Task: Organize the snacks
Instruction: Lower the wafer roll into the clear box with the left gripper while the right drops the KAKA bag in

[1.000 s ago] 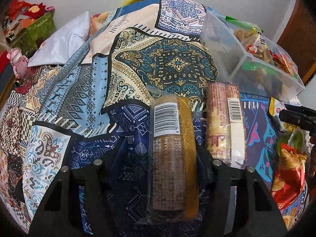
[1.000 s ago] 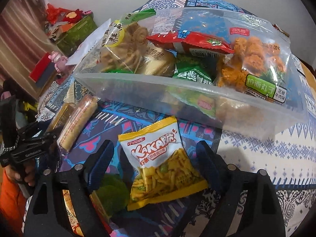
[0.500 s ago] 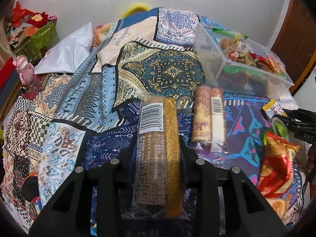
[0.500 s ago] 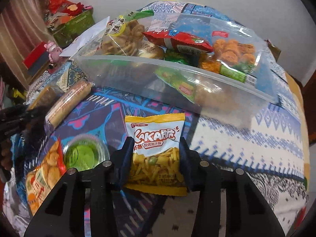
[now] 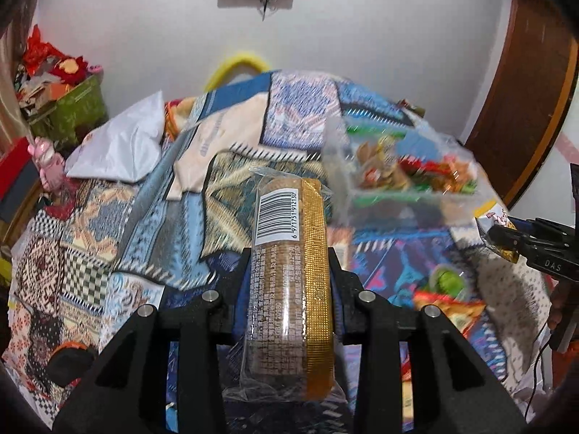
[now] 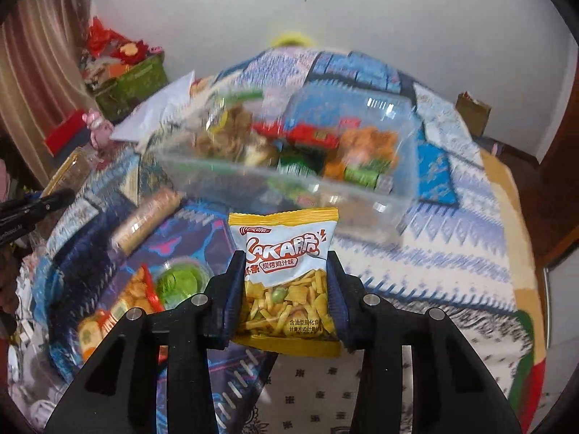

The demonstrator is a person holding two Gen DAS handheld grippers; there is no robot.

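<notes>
A long clear biscuit roll pack [image 5: 289, 289] with a gold strip and a barcode is clamped in my left gripper [image 5: 289, 256], which is shut on it and holds it above the patterned cloth [image 5: 144, 217]. In the right wrist view my right gripper [image 6: 285, 260] is shut on a yellow and white chip bag [image 6: 286, 231], with both pads pressing its sides. Beyond both stands a clear plastic box [image 6: 325, 199] with several snack packs inside. From the left wrist view the box [image 5: 380, 213] lies ahead and to the right.
On the cloth lie a second biscuit roll [image 6: 144, 224], a green jelly cup [image 6: 181, 278] and an orange-red snack bag [image 6: 137, 289]. A white bag [image 5: 123, 148] and a green box [image 5: 72, 112] sit at the far left. A wooden door [image 5: 524, 90] is at the right.
Both grippers have closed, the left on the biscuit roll and the right on the chip bag. Both packs have lifted off the cloth and the views have risen.
</notes>
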